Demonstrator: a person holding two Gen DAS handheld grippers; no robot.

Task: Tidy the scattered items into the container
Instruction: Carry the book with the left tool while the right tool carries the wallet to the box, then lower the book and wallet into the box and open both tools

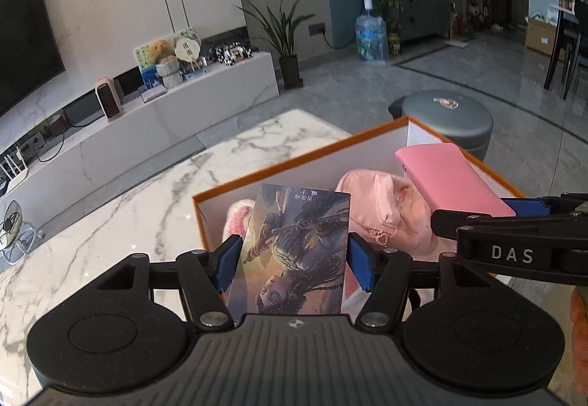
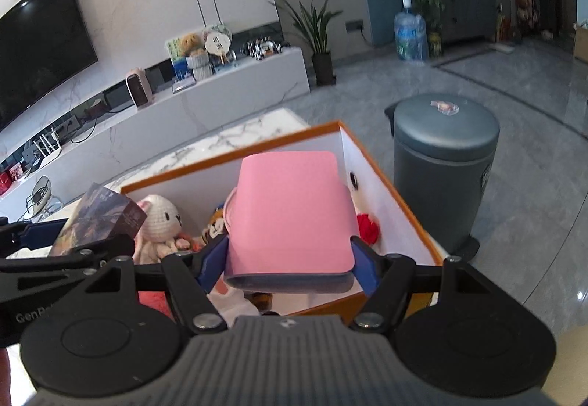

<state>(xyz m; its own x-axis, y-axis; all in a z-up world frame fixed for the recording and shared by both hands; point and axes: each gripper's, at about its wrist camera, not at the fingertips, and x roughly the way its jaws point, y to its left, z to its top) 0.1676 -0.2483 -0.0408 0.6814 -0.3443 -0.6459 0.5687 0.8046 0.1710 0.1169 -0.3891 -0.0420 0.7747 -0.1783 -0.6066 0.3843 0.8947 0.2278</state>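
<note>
Box (image 2: 397,207) on the table holds soft toys, while the left gripper (image 1: 294,255) clamps a stiff light book (image 1: 297,248) by its edges and the right gripper (image 2: 290,259) clamps a pink case (image 2: 290,211) above it.

Both the left gripper (image 1: 294,261) and the right gripper (image 2: 290,259) are made of black plastic, with blue pads (image 1: 229,259), silver screws and white letters.

The white marble counter (image 1: 121,207) carries an orange-rimmed box (image 1: 279,163) near its far corner.
</note>
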